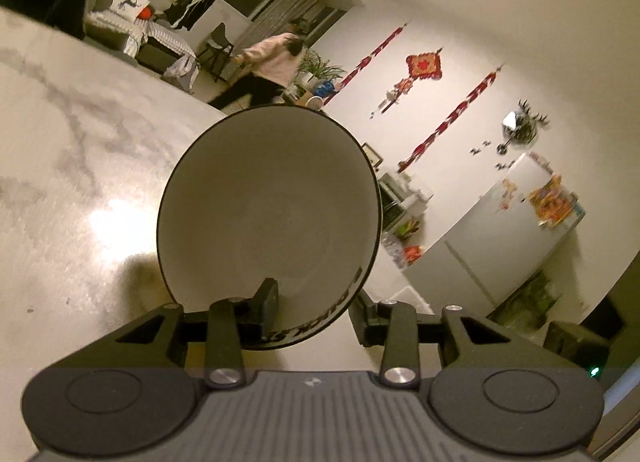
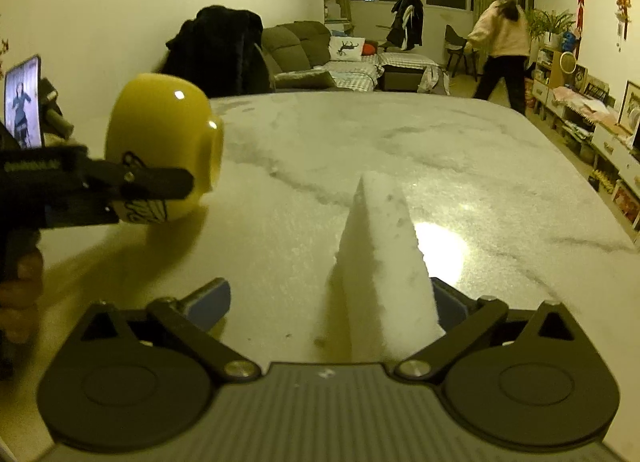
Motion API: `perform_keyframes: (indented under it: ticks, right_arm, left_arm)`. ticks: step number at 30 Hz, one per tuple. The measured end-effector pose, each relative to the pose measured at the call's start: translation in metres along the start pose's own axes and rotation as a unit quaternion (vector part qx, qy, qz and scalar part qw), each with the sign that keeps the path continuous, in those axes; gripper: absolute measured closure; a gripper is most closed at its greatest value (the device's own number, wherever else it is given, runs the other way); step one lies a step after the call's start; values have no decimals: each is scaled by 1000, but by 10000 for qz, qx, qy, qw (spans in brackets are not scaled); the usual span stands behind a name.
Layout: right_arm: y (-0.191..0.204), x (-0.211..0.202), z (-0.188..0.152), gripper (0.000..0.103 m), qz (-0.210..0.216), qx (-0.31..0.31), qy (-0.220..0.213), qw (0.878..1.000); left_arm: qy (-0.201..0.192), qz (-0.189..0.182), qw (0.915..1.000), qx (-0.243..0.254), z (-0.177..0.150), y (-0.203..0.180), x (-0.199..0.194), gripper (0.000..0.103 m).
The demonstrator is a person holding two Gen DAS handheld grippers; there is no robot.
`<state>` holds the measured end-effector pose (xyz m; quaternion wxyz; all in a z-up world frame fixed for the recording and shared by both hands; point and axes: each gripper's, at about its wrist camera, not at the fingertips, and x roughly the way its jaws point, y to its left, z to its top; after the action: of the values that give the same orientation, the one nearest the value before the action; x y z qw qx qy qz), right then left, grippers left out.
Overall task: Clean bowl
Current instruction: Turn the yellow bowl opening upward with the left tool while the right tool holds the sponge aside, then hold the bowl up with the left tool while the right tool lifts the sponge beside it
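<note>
Right now I have the bowl (image 1: pixel 268 202) up on edge in my left gripper (image 1: pixel 316 312), one of its fingers (image 1: pixel 266 300) inside the rim and the other outside, near the bowl's near edge. From the left wrist view the wall sits between the fingers, but I cannot tell whether both pads press on it. From the right wrist view the bowl (image 2: pixel 162 146) hangs at the far left just above the table (image 2: pixel 460 150), its yellow outside and foot turned toward my right side, the left gripper's finger (image 2: pixel 158 184) lying across it. Nothing shows inside the bowl except a plain pale surface.

My right gripper (image 2: pixel 328 304) has its fingers spread wide. The white sponge (image 2: pixel 384 262) stands between them on the table, close against the right finger (image 2: pixel 450 304), with a clear gap to the left one; it is not pinched.

I judge this as the pick-up step for the sponge, with wiping not yet begun. Next I would close the right fingers on the sponge until it is firmly pinched, lift it, then carry it left to the bowl. The bowl's open side faces away from the sponge, so one wrist must turn before the sponge can reach inside. A person (image 2: pixel 500 46) moves about far across the room, well apart from my work.
</note>
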<state>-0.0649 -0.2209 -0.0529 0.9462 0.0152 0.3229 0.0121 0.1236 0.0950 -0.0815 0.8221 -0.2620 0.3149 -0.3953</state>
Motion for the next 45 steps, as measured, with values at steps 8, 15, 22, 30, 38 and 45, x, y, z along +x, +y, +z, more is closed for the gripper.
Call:
perform_keyframes:
  ticks: [8,15,22,30,38,45]
  right_arm:
    - [-15,-10,-9,1,316,626,-321,9970]
    - [-16,-12,-9,1,398,745,-381,9957]
    - [-21,-12,-8,1,571,944,-417,9930]
    - [-40,-15,-8,24,926,1357,-546,9849]
    - [-40,-24,-10,32,857,1286,-715,9854]
    - [-63,-30,-18,61,867,1828,-758,9764]
  left_arm:
    - [-16,-202,9996,-208,2,12,-2,62]
    - [10,-154,9998,-146,-1,16,-2,61]
    - [19,-132,9998,-112,-2,18,-2,61]
    - [21,-141,9998,-120,-2,22,-2,61]
    - [16,-148,9998,-130,-4,22,-1,61]
    - [13,-148,9998,-132,-5,22,0,61]
